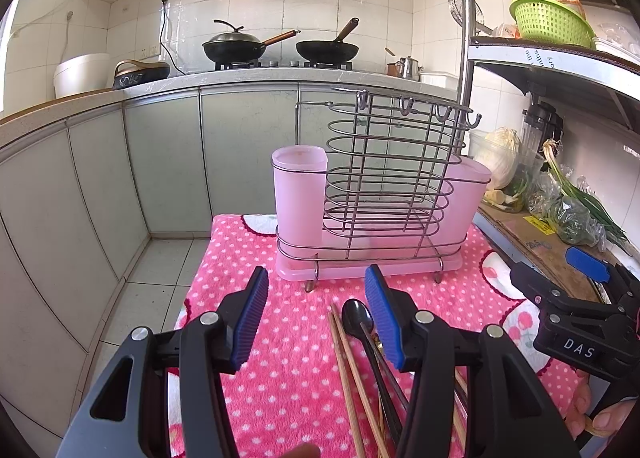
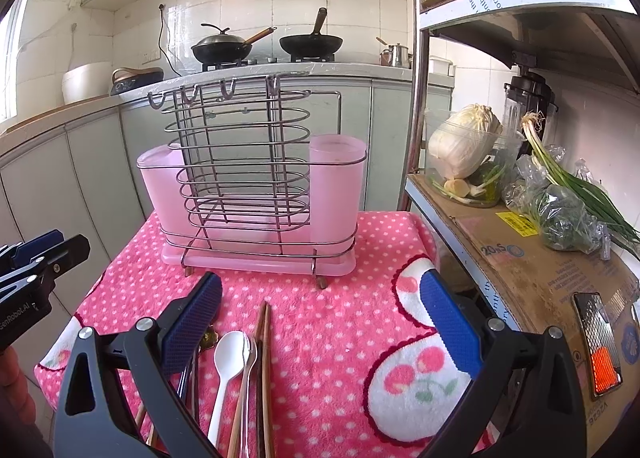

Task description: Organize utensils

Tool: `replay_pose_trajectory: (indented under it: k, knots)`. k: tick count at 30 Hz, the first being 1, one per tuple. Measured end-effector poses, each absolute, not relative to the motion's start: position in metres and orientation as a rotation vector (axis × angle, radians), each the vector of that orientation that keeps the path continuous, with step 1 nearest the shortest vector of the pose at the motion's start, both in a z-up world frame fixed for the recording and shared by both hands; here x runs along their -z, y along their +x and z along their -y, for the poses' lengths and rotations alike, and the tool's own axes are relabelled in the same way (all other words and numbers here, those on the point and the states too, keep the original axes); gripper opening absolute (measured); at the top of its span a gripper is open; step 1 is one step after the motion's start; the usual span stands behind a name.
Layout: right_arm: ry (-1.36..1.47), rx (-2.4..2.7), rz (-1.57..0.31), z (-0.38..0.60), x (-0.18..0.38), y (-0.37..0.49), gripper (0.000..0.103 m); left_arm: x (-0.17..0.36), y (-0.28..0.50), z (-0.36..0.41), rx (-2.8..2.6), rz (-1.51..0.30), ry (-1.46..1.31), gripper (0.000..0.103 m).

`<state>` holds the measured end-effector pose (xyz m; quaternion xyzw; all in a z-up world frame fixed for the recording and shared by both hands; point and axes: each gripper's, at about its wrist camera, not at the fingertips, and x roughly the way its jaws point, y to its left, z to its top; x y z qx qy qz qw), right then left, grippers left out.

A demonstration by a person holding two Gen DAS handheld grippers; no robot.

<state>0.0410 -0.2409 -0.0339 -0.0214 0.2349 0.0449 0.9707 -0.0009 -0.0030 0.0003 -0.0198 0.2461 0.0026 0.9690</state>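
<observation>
My left claw gapes wide and empty low in frame, black spoon just inside its right pad, handle running toward me, closer than my open, empty right claw.

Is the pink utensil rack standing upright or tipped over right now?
Upright. The utensil rack stands level on the pink towel, with its feet down, hooks on top and both pink cups' openings facing up.

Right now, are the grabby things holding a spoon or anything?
No, nothing is held. The left gripper and right gripper are both open above the pink towel; the white spoon and chopsticks lie loose on it.
</observation>
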Motion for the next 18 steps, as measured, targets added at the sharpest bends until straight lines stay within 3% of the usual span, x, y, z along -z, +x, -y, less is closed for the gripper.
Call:
replay_pose_trajectory:
  k: [18]
  knots:
    - [-0.045, -0.112, -0.440, 0.239, 0.021, 0.026, 0.100, -0.008, -0.007, -0.012, -0.015, -0.526, -0.081, 0.050]
